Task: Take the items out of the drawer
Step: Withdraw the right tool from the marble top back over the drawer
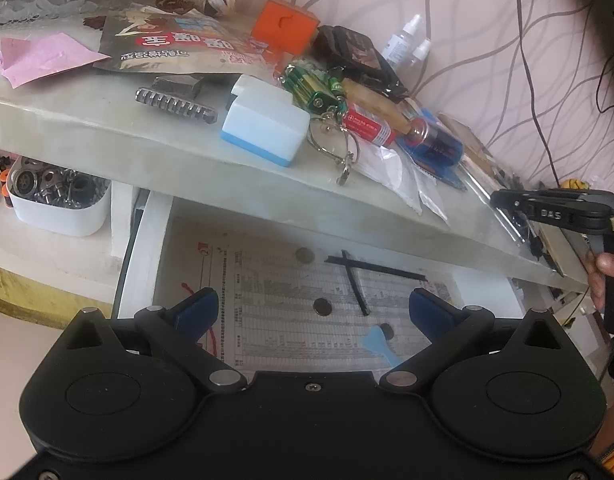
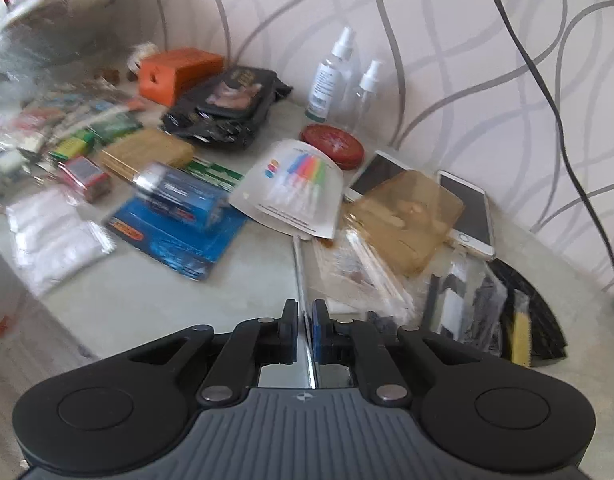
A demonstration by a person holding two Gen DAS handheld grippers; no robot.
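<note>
Judging from the crowded countertop (image 1: 107, 128), we reckoned most items were already out. In the open drawer (image 1: 147, 248) below it lay only coins (image 1: 322, 306), two black sticks (image 1: 357, 288) and a blue scraper (image 1: 377, 340). The left gripper (image 1: 315, 304) hung spread above them; the right gripper (image 2: 305, 322) pinched a thin clear strip (image 2: 303, 280) (over the countertop).

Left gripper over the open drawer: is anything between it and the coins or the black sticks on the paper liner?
Nothing visible. The left gripper hangs open above the drawer; coins, the crossed black sticks and a blue scraper lie bare. The tabletop overhangs only the drawer's back part.
</note>
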